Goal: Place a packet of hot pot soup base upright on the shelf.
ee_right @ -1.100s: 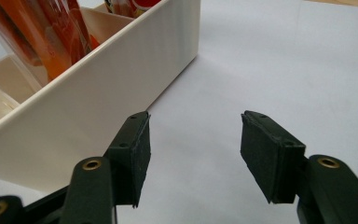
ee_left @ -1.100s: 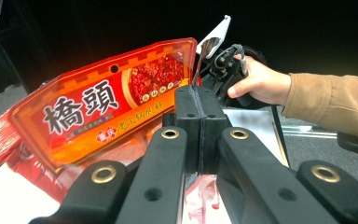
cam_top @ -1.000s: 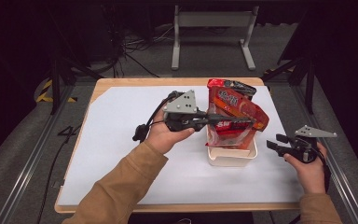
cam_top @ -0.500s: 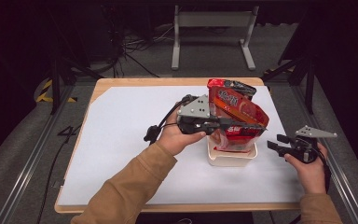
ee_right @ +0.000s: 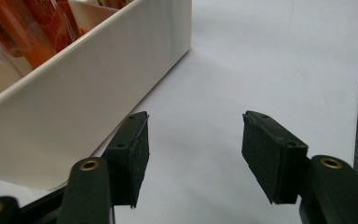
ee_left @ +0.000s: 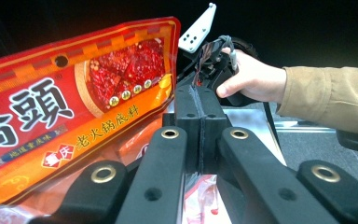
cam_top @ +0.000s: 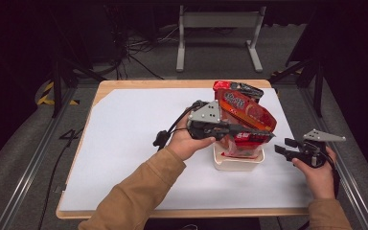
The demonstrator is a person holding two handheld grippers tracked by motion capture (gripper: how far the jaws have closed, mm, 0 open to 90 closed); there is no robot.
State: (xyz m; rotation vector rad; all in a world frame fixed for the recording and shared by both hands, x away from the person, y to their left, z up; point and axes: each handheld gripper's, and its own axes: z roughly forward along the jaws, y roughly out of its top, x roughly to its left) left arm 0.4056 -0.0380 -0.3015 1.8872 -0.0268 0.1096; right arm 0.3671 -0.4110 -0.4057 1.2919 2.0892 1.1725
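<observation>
I see white sheet [cam_top: 124,143] on wood table [cam_top: 124,85] | grey floor [cam_top: 28,143] around | metal stand [cam_top: 219,28] behind | cables [cam_top: 139,48] on floor

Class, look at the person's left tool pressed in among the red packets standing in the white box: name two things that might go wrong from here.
1. The left tool is shut and lies across the glossy red foil packets that lean out of the small white plastic box; a further push may tip them out.
2. The open right tool rests clear of the box, so nothing steadies it; it might slide on the white table sheet.
</observation>
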